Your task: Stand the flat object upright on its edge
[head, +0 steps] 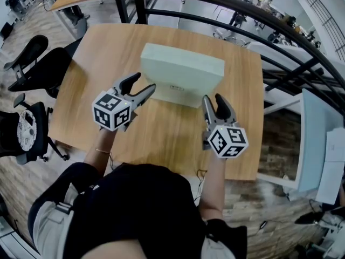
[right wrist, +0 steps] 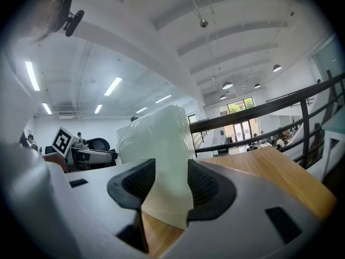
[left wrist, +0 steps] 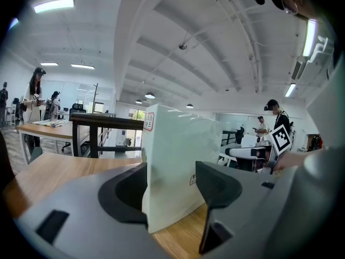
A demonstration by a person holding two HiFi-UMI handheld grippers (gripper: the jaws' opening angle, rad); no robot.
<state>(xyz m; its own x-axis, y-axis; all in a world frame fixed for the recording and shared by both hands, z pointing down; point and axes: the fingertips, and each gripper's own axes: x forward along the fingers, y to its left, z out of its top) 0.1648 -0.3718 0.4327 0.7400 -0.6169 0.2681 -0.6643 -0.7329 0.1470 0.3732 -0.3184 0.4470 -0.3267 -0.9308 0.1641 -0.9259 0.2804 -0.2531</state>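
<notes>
A flat pale green box (head: 183,63) stands upright on its long edge on the wooden table (head: 161,136), its broad face toward me. My left gripper (head: 141,86) holds the box's left end: in the left gripper view the box (left wrist: 178,144) fills the gap between the jaws of my left gripper (left wrist: 171,171), and both pads lie against it. My right gripper (head: 213,99) is at the box's lower right corner. The right gripper view shows that corner of the box (right wrist: 156,134) pinched between the ribbed pads of my right gripper (right wrist: 171,169).
A black railing (head: 226,4) runs behind and to the right of the table, close to its far edge. Office chairs (head: 32,63) stand on the floor at the left. The table's near edge is just in front of my body.
</notes>
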